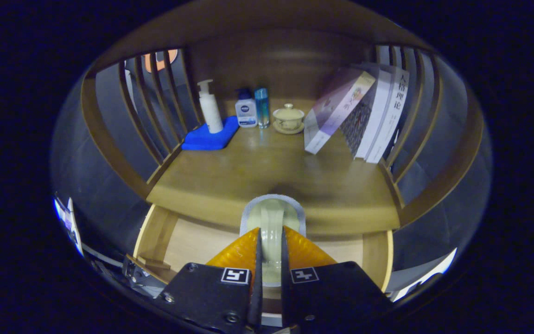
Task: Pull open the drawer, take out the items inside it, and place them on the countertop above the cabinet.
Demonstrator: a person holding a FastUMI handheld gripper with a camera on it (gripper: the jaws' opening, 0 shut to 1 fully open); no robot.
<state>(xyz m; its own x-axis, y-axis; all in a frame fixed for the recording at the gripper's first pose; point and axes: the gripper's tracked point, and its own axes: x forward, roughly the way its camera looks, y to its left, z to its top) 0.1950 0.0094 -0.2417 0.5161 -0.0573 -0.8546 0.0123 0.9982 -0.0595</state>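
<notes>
Pale green tape roll [272,218], brown wood counter [267,171], blue cloth [209,138], white pump bottle [210,107], cream lidded cup [288,117], light wood drawer [193,241].

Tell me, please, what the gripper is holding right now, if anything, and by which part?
The gripper is shut on a pale green cup with a pale rim, above the open drawer. Its fingers pinch the cup's near wall, one on each side.

Bottles [247,109] behind on countertop [267,171] — books [364,116] right.
</notes>
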